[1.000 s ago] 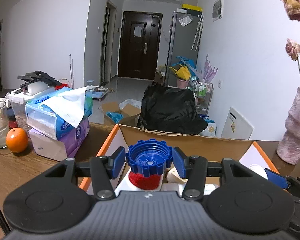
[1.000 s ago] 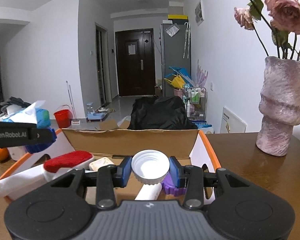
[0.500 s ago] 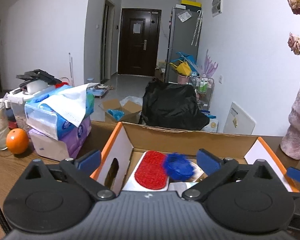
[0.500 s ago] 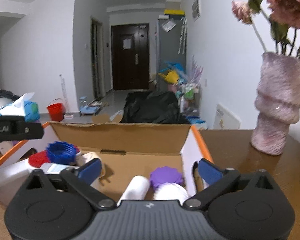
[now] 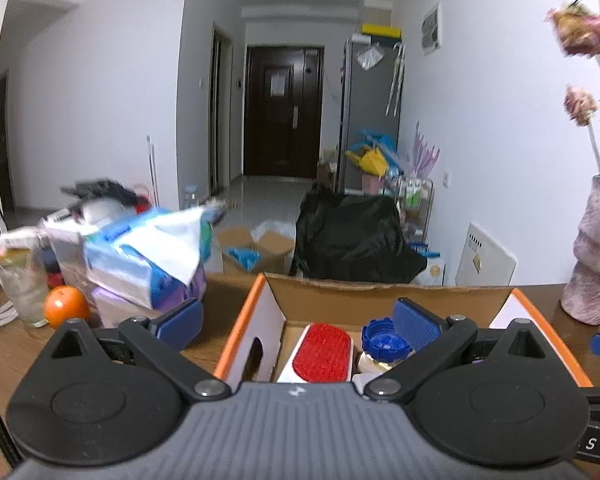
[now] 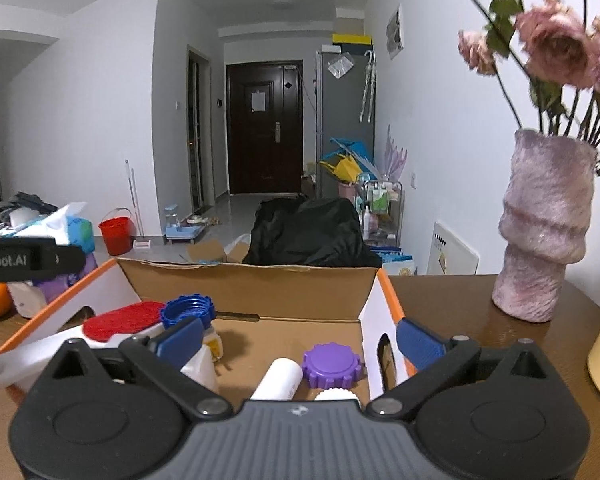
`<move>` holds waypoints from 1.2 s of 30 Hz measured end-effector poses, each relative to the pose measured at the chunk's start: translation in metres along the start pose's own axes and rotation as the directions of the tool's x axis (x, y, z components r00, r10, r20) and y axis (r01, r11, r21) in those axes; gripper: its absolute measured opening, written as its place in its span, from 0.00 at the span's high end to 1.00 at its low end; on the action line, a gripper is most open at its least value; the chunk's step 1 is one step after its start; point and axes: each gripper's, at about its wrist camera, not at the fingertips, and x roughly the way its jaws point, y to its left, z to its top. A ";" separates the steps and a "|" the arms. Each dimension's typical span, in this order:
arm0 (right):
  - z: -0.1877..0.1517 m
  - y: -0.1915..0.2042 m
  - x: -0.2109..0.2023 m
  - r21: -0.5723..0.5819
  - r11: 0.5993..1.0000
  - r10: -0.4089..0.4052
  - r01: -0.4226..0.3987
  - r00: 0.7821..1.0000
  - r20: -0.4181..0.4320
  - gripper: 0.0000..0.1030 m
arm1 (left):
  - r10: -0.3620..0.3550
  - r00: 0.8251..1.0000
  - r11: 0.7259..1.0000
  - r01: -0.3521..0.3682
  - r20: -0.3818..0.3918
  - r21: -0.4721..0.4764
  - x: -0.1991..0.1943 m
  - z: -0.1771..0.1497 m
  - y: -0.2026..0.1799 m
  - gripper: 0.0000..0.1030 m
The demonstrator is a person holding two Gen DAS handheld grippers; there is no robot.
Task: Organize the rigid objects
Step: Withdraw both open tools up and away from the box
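Lids, blue (image 6: 187, 307) and purple (image 6: 331, 365), ridged, inside box (image 6: 244, 286).

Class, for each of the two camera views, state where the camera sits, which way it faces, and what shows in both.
Left wrist: behind the open left tongs, facing the orange-edged cardboard box and hallway.
Right wrist: behind the open right tongs, over the same box; the left tool's black arm shows at the left edge.
Shared: the blue ridged plastic cap, box, dark door.

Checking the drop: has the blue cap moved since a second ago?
Yes. The blue cap dropped from between the left claw pads into the cardboard box, beside the red brush.
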 end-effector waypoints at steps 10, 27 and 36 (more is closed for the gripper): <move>-0.006 0.005 -0.087 -0.022 1.000 -0.006 0.007 0.999 0.040 0.00 | -0.042 0.996 0.998 0.039 0.074 0.048 -0.092 -0.004 0.001 0.00; -0.044 0.017 -0.271 -0.022 1.000 0.011 -0.009 0.995 0.098 0.00 | -0.065 0.996 0.995 0.060 0.055 0.080 -0.273 -0.054 0.014 0.00; -0.083 0.024 -0.360 -0.037 0.999 0.009 -0.005 0.994 0.108 0.00 | -0.087 0.994 0.992 0.081 0.061 0.095 -0.364 -0.094 0.016 0.00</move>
